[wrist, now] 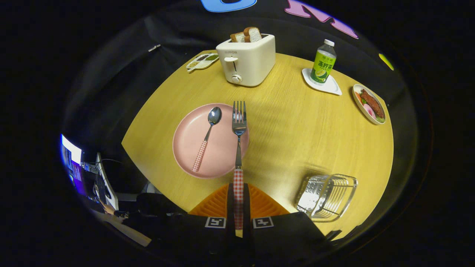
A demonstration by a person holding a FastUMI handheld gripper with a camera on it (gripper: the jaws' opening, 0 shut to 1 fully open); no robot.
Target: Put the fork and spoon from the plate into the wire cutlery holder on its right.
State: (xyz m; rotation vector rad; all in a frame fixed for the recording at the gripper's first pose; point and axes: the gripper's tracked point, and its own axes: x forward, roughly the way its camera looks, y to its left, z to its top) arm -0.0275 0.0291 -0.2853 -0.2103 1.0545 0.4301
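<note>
gripper (238,207) clamped on fork (239,126) handle, over plate (185,148), spoon (207,137) on it

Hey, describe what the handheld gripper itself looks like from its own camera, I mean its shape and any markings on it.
The gripper has two broad fingers with ribbed inner faces that fan out like wedges ahead of a dark, boxy body. Each side of that body carries a small square black-and-white marker tag. No cables or sleeve can be made out on it.
</note>
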